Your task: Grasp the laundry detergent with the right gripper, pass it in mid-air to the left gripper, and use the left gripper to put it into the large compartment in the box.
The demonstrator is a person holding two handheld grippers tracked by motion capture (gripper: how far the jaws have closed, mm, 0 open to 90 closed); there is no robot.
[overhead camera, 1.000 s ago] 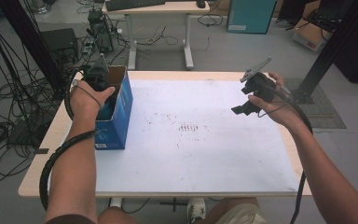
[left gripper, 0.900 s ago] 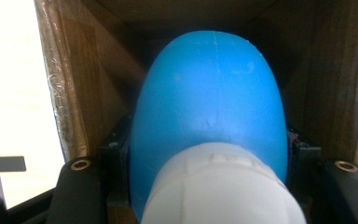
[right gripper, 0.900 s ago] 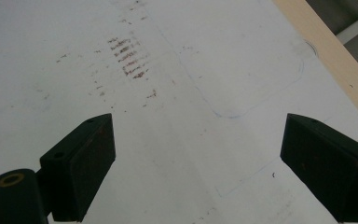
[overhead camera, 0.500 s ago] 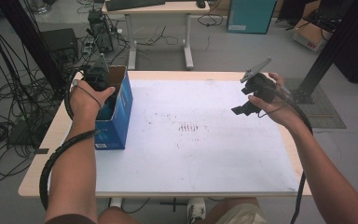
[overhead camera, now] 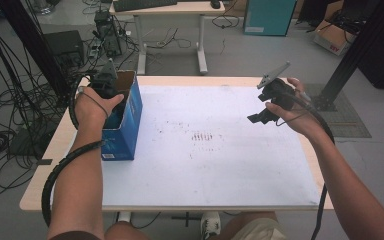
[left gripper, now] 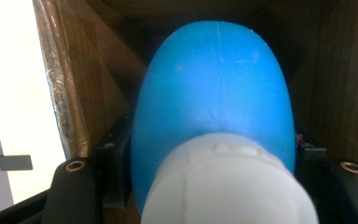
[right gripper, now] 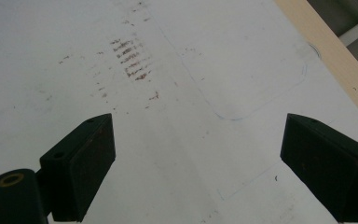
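Basically, the thing in hand is a blue bottle (left gripper: 214,93), or sth v. like one: rounded, egg-shaped body w/ a white cap (left gripper: 228,182) at the end nearest the left gripper view's camera. It sits inside the box (overhead camera: 125,130) at the left edge of the tabletop (overhead camera: 260,170), between the jaws of the left hand-held gripper (left gripper: 212,156). Those jaws have just been easing apart w/ the bottle between them. The black pads look to be against both blue flanks, so I'd call it pinched, but loosely. Handling, as a guess: smooth moulded plastic, prob. hollow and light, stiff enough not to dent under a gentle squeeze, not fragile. It is slippery though. The curved sides taper away from the pads, so a grip high on the dome could squirt it out. Best hold is across the widest part of the body, just above the cap, pads square to the sides, approx. where they are now. The box walls are brown cardboard inside, blue outside, and close on both sides, so there's little room to spread the jaws or tilt. Farther over, the right hand (overhead camera: 290,107) keeps the right hand-held gripper (right gripper: 198,140) above the right part of the tabletop. Its jaws are spread wide w/ nothing between them. Under it are bare white surface and a patch of brown smudges (overhead camera: 202,136) near the middle. Beyond the tabletop stands another desk (overhead camera: 167,6), w/ cables on the floor.
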